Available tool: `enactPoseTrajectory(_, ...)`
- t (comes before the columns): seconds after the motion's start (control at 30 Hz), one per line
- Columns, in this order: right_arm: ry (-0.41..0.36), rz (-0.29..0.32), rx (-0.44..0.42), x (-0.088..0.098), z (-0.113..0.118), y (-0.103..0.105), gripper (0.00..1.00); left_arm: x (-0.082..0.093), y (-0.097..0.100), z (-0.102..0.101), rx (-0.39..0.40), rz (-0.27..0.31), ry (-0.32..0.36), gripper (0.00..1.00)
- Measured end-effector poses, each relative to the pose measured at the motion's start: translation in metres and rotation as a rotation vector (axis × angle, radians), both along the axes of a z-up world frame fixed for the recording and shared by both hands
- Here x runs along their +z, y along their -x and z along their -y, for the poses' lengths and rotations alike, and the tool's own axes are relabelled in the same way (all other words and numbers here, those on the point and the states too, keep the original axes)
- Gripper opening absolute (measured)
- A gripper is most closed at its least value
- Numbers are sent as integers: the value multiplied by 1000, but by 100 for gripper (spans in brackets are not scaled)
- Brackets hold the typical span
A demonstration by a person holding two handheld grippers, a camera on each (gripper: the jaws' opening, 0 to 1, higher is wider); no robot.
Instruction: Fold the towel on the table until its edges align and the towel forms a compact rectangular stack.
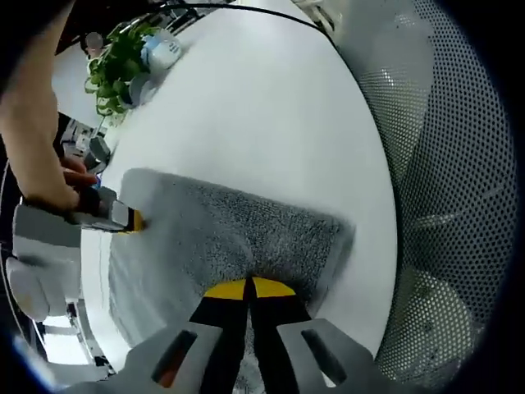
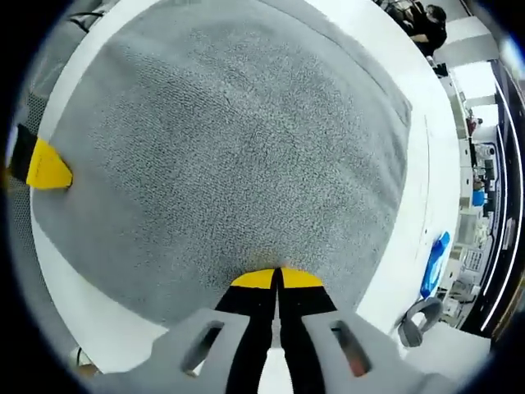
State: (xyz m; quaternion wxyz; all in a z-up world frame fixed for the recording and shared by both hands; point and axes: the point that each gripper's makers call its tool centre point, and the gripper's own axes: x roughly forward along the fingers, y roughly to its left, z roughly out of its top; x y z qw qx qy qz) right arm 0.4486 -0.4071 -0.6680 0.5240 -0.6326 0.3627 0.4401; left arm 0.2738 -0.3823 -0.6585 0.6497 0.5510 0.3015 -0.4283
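Observation:
A grey towel (image 1: 221, 234) lies folded on the white table (image 1: 262, 107), a thick rectangle with its layers showing at the right end. My left gripper (image 1: 248, 289) is shut, its yellow tips over the towel's near edge, seemingly pinching it. My right gripper (image 1: 125, 219), held by a hand (image 1: 49, 176), meets the towel's left edge. In the right gripper view the towel (image 2: 230, 139) spreads wide. My right gripper (image 2: 277, 279) is shut at its near edge. The left gripper's yellow tip (image 2: 46, 168) sits at the towel's left border.
A potted green plant (image 1: 119, 61) and a cup stand at the table's far left. A perforated grey chair back (image 1: 459, 164) rises past the table's right edge. A black cable (image 1: 246, 10) crosses the far side. A blue object (image 2: 435, 263) lies beyond the table edge.

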Motion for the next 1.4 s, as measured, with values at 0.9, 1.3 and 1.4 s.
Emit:
enactPoseTrajectory(0.9, -9, 24, -137, -1, 39, 23, 0, -1, 3, -19, 19, 49, -112, 1)
enactPoseTrajectory(1.3, -4, 55, -83, 0, 45, 31, 0, -1, 4, -20, 34, 62, -64, 1)
enactPoseTrajectory(1.4, -39, 64, -98, 1, 44, 31, 0, 0, 3, -20, 38, 58, -51, 1)
